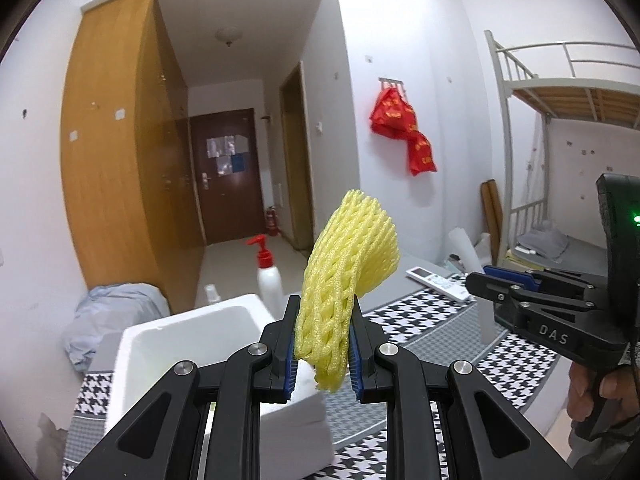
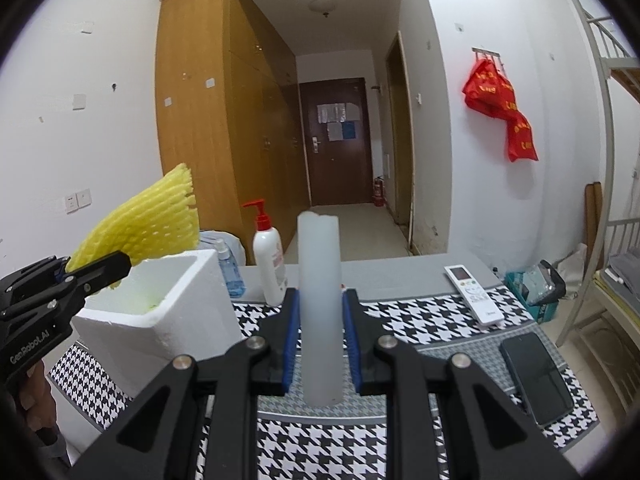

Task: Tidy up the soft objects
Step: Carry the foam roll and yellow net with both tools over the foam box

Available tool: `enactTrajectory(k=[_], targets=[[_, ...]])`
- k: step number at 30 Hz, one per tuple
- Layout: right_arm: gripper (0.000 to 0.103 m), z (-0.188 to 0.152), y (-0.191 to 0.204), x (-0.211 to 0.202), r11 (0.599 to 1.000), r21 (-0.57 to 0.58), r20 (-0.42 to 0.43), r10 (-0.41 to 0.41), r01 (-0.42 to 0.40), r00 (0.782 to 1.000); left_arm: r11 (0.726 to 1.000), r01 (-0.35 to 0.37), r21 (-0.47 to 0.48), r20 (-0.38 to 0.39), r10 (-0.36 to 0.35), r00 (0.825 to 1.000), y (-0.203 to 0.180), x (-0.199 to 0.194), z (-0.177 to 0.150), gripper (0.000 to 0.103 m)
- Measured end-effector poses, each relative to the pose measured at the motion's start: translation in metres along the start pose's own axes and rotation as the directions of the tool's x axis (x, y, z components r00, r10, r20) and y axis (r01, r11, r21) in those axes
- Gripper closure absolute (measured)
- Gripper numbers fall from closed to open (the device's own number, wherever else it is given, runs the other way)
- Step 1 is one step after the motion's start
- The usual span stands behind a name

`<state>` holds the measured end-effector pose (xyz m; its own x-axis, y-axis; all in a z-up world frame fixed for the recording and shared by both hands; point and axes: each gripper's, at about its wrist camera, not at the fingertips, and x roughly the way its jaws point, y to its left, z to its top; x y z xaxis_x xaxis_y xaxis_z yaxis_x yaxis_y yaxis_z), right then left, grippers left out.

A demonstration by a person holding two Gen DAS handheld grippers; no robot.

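Observation:
My left gripper (image 1: 323, 344) is shut on a yellow foam fruit net (image 1: 348, 272) and holds it just above the open white foam box (image 1: 168, 340). In the right wrist view the left gripper (image 2: 96, 268) holds the yellow net (image 2: 148, 224) over the foam box (image 2: 188, 312). My right gripper (image 2: 320, 336) is shut on an upright white foam tube (image 2: 320, 300), lifted above the houndstooth cloth (image 2: 420, 320). The right gripper (image 1: 532, 296) shows at the right in the left wrist view, with the tube mostly hidden behind it.
A red-pump lotion bottle (image 2: 270, 264) and a small blue spray bottle (image 2: 230, 276) stand behind the box. A white remote (image 2: 474, 296) and a dark phone (image 2: 538, 376) lie on the cloth at right. A bunk bed (image 1: 560, 120) stands at right.

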<state>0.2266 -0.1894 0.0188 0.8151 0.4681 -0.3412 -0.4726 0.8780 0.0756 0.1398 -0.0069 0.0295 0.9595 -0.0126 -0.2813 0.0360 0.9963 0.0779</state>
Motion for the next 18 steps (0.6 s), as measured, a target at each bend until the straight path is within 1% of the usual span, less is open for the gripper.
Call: enactTrajectory(k=[10,15,18], targets=[[0.078,0.012,0.026,0.010,0.997,-0.042,0.017,0.072,-0.072,0.997,0.997,-0.080,-0.024,0.004,0.080,0.997,0.024,-0.007,0.003,0.081],[0.078,0.016,0.040,0.016,0.992,-0.065,0.019,0.114,-0.112,0.993,0.990,-0.136,-0.036,0.015,0.136,0.991,0.035,-0.015,0.003,0.081],[0.078,0.018,0.047,0.020,0.988,-0.075,0.016,0.137,-0.135,0.990,0.987,-0.152,-0.052,0.014,0.153,0.988,0.043,-0.019,0.002,0.081]])
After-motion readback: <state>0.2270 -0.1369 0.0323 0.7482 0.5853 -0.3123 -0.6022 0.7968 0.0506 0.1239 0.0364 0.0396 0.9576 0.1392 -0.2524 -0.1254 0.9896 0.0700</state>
